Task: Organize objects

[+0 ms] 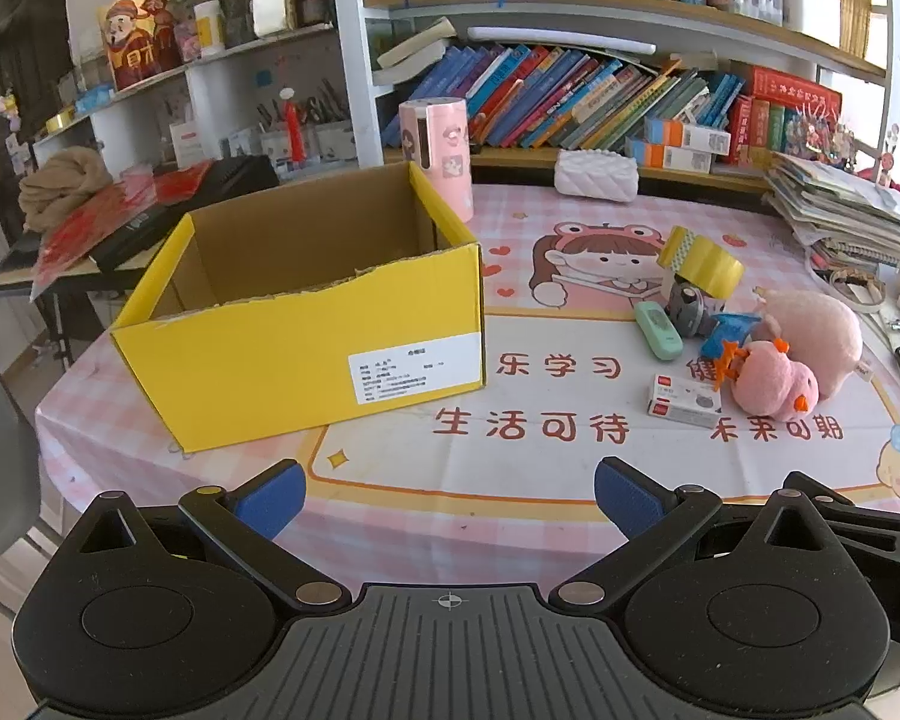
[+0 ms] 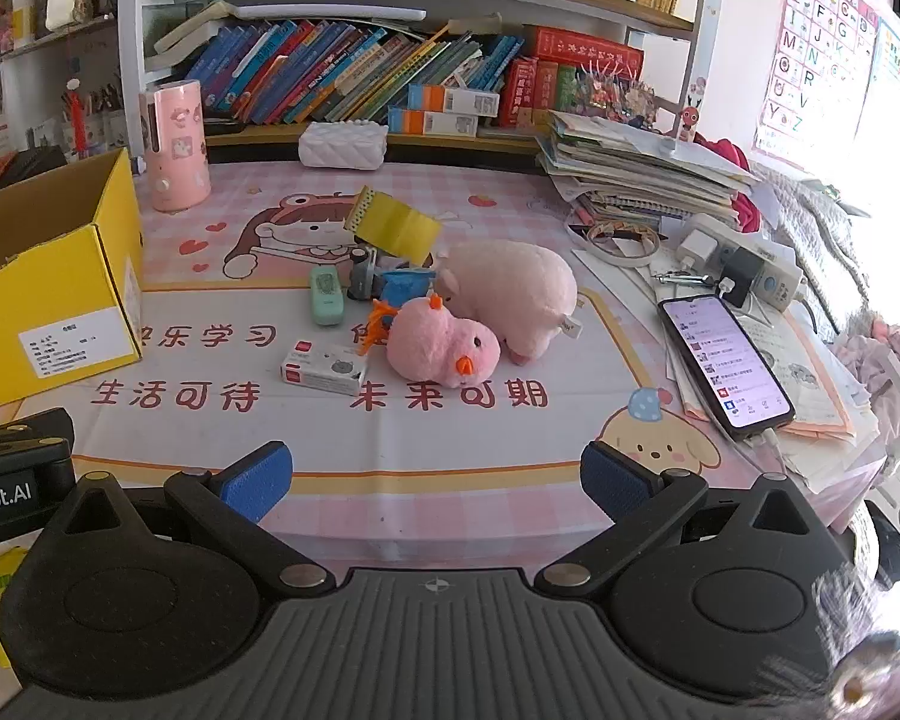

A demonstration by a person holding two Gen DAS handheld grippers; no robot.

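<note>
Both grippers hang over the near edge of the table with nothing picked: left gripper [image 1: 449,495] and right gripper [image 2: 435,477] each have fingers spread wide and hold nothing. The yellow box [image 1: 306,324] (open top, looks empty as far as visible) sits at 10 o'clock of the left view, and the clutter sits at 12 o'clock of the right view: pink chick plush [image 2: 444,348], pig plush [image 2: 510,294], small white carton [image 2: 324,367], green case [image 2: 327,295], tape roll [image 2: 393,228]. Best first move, I'd judge: the right gripper takes the chick, nearest and soft, across its body, lifts it clear of the touching pig, then drops it well inside the box walls.
</note>
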